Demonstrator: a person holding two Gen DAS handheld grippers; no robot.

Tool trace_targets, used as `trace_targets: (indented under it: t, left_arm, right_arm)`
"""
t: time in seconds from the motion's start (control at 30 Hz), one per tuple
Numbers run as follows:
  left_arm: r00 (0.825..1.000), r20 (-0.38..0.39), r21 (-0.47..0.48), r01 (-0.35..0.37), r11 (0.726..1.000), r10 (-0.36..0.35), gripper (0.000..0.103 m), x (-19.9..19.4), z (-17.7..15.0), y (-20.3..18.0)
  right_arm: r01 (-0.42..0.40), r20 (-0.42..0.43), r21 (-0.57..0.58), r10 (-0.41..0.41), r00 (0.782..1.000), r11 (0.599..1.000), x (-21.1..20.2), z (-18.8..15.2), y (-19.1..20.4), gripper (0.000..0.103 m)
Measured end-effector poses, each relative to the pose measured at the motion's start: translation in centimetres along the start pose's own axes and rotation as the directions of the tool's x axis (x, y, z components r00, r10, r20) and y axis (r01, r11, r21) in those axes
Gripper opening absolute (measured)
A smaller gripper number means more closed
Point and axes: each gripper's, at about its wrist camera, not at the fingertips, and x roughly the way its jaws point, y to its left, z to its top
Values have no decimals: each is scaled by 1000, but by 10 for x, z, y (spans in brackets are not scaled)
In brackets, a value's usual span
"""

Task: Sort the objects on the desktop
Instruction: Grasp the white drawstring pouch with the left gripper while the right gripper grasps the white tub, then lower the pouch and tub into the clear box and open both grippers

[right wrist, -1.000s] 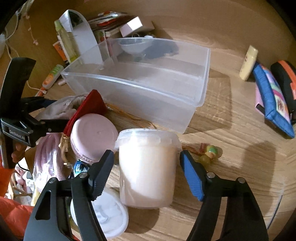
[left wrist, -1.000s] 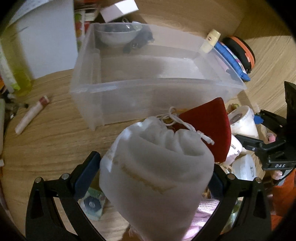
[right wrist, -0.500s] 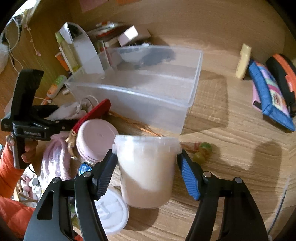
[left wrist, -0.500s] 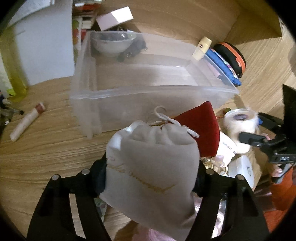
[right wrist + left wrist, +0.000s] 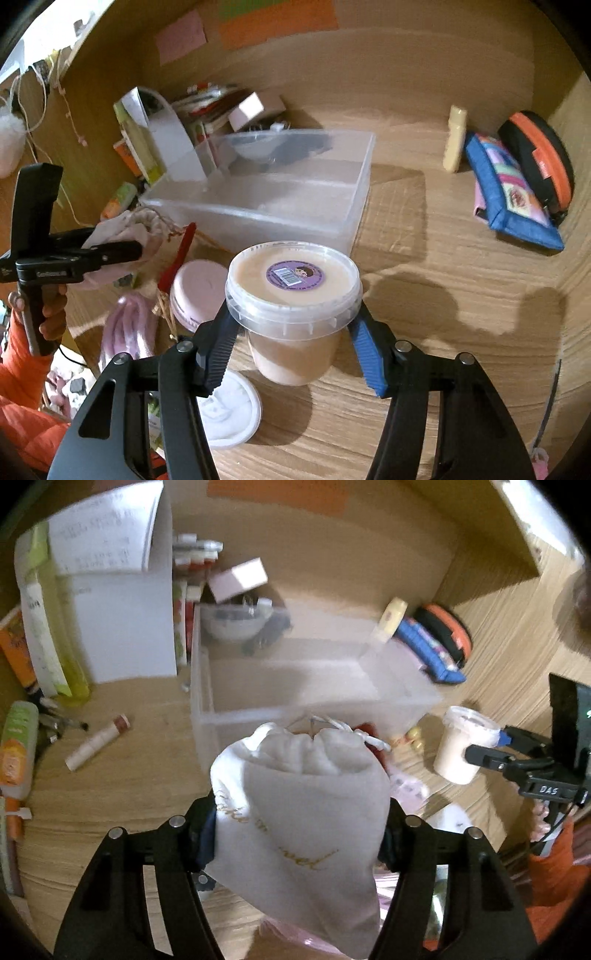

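A white drawstring pouch with gold lettering fills the left wrist view. My left gripper holds it above the desk, its jaws still closing on the pouch's sides. My right gripper holds a clear tub of beige cream with a purple sticker, lifted off the wood. Its jaws are closing just under the rim, and the pads press on the tub. The clear plastic bin sits beyond both grippers, with a bowl in its far end. The left gripper shows at the left of the right wrist view.
Near the bin's front lie a red pouch, a pink-lidded jar and a white lid. At the right are a blue pencil case, an orange-black case and a yellow tube. A lipstick tube lies left.
Both pairs of jaws narrowed onto their loads. The pouch and the tub rose off the desk, and both views tilted up toward the bin and the back wall.
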Motion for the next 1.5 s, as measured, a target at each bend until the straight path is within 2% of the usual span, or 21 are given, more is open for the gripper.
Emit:
trace_targets:
  t: [0.17,0.33,0.43,0.7,0.93,1.17,1.5]
  left_arm:
    - [998,59,16,13,1000,-14,66,-20,12,-6]
    - [995,102,51,-4,999,-1,66,-30,30,-13]
    - [995,102,62,-7,998,0,66,-27,41,-15]
    - [997,66,55,40,998,-43,66,-8,63,-16]
    - [1000,25,51,16,999,-17,66,20,78,-10]
    - [1000,-14,31,6,1000,-6,66,48,87,3]
    - [991,1,86,-137,987,137,66,78,91,6]
  right_arm:
    - [-8,75,1,8,997,1000,-23,7,3,56]
    - [-5,142,-7,6,990,1000,-40,20,3,56]
    - [-3,163,-6,4,987,1000,-44,28,2,56]
    - [-25,199,-8,26,980,1000,-40,52,3,56]
    - [-29,183,-40,36,982,999,-13,73,10,56]
    - [-35,129,-28,38,991,999,19,87,6,56]
    - [9,44,-39,-7,999,999,66,93,1,56]
